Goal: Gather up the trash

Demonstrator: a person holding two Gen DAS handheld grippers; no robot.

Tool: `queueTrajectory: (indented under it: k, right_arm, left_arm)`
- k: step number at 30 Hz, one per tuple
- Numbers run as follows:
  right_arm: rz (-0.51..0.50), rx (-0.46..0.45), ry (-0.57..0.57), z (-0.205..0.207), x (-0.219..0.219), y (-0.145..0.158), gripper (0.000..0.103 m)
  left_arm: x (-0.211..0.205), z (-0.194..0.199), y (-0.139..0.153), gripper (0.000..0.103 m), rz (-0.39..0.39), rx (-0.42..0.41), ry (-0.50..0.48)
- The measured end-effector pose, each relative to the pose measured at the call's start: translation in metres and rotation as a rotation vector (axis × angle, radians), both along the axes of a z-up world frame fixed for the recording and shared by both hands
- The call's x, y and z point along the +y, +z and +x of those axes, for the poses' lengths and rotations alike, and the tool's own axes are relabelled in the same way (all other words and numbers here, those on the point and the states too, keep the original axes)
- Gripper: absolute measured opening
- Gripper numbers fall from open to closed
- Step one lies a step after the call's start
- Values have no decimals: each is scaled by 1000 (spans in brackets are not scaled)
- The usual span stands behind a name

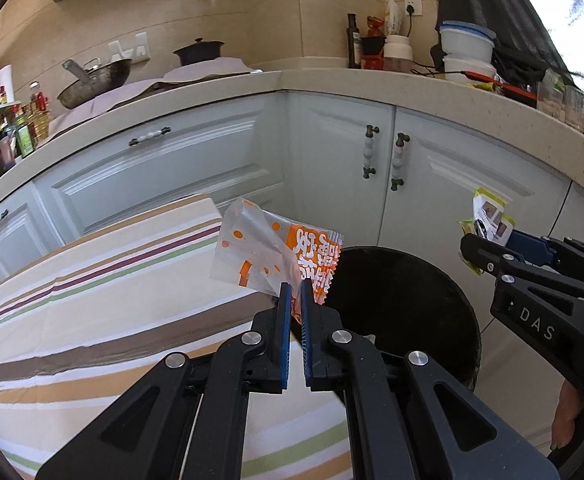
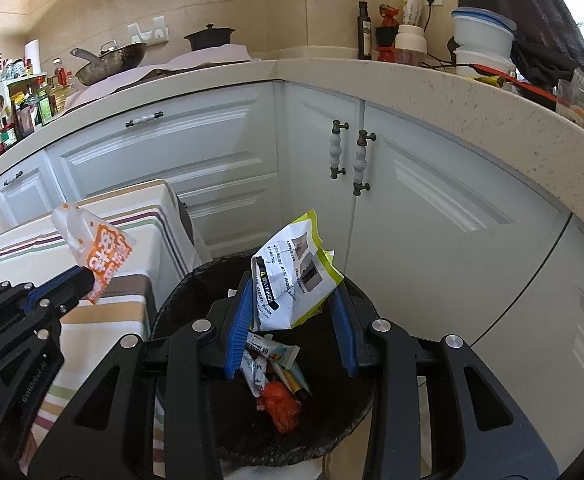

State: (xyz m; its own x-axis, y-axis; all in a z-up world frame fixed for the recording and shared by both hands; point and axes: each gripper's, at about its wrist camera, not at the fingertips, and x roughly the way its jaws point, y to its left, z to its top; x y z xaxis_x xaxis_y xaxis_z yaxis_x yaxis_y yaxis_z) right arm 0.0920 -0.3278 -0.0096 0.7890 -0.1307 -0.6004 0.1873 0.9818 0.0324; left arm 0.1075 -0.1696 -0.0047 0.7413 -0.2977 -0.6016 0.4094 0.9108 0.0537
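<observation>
My left gripper [image 1: 295,292] is shut on an orange and clear snack wrapper [image 1: 276,256], held up at the table's edge beside the black trash bin [image 1: 432,312]. The wrapper also shows in the right wrist view [image 2: 96,252], with the left gripper [image 2: 86,276] there. My right gripper [image 2: 294,300] is over the bin [image 2: 332,436] with its jaws wide apart. A white and yellow-green packet [image 2: 292,280] sits between the pads, touching the left pad [image 2: 240,320]. In the left wrist view the packet [image 1: 488,216] sticks up at the right gripper [image 1: 472,248]. Trash [image 2: 280,384] lies in the bin.
A striped tablecloth [image 1: 92,300] covers the table on the left. White cabinets [image 1: 332,168] and a counter [image 1: 452,100] with a wok [image 1: 92,80], bottles and containers stand behind. A tiled floor lies right of the bin.
</observation>
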Motion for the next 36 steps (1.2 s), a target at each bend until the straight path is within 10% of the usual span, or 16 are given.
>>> queueTrajectory:
  k: [36]
  right_arm:
    - [1,-43,-59,-33,7,15,61]
  left_arm:
    - [26,-23,22,75,-55,-49,68]
